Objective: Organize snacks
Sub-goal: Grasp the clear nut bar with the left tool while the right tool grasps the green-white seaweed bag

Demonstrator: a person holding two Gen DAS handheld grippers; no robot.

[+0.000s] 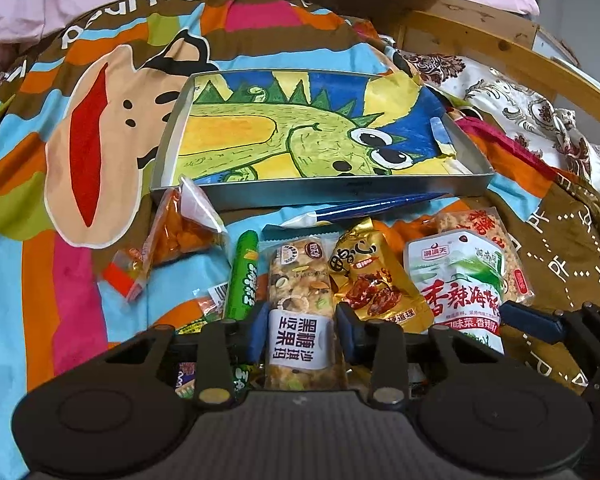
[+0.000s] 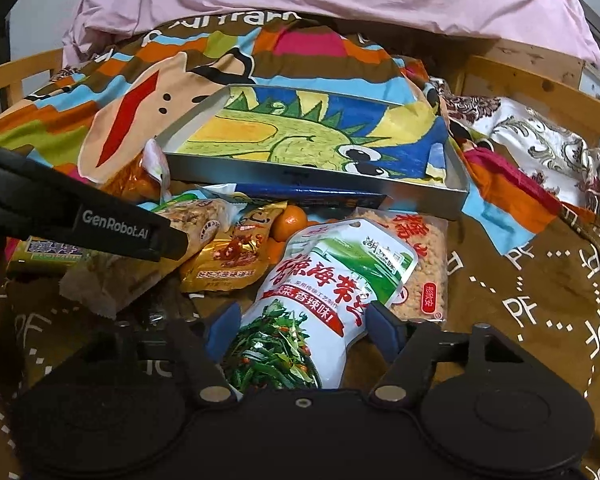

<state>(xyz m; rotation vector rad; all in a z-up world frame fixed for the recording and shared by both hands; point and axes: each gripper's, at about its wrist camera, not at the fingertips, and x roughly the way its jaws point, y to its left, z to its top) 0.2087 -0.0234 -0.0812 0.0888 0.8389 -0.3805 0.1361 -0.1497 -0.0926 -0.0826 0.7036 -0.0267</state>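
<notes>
snacks are piled on the bed at 6 o'clock of the tray point(image 1: 188, 98), the nut bar point(image 1: 300, 292) clenched by the left gripper point(image 1: 302, 330) and the seaweed pouch point(image 2: 332, 280) straddled by the right gripper's point(image 2: 302, 330) spread fingers.

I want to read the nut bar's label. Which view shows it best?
Left wrist view: the nut bar lies centred, label facing the camera, between the left hand-held gripper's fingers. Right wrist view shows it mostly hidden behind that gripper.

One tray point(image 1: 320, 192), two grippers, roughly eight snack packets point(image 1: 300, 300).
</notes>
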